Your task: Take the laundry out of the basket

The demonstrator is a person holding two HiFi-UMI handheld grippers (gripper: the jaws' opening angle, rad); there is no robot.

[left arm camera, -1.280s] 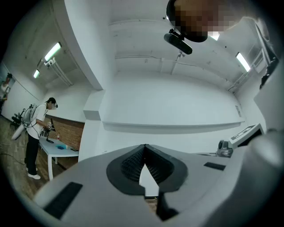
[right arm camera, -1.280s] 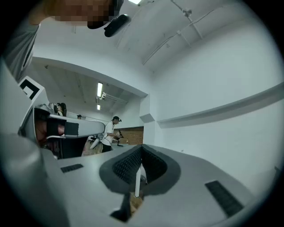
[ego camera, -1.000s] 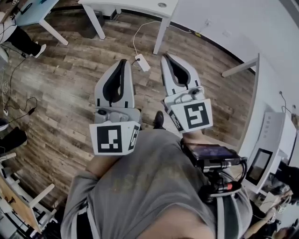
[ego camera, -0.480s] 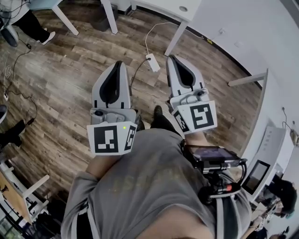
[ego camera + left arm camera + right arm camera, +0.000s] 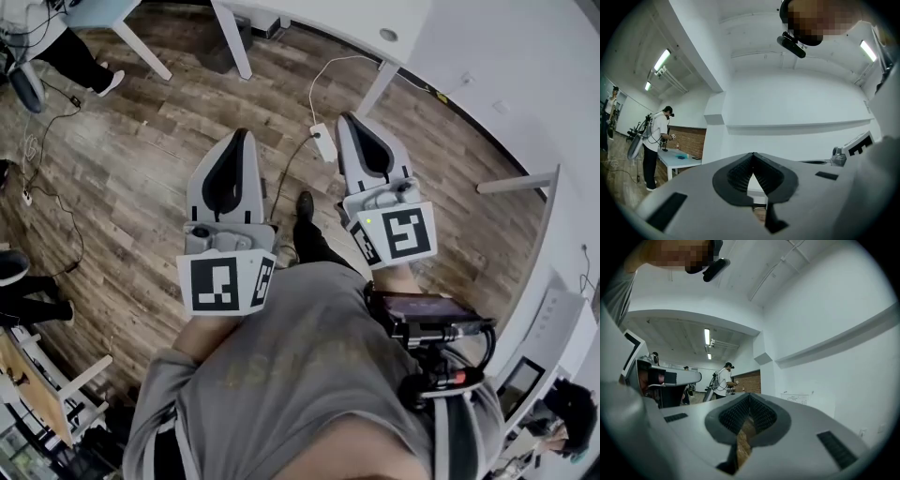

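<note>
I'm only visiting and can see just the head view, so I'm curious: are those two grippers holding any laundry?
Observer: No. The left gripper view shows the left gripper with jaws together, nothing between them.
Operator: And the other?
Observer: The right gripper view shows the right gripper shut and empty too.
Operator: Any basket around?
Observer: In the right gripper view, what looks like a white perforated basket stands by the wall ahead.

White power adapter (image 5: 323, 142) lies on wooden floor (image 5: 141, 178) near desk leg (image 5: 232, 37)
</note>
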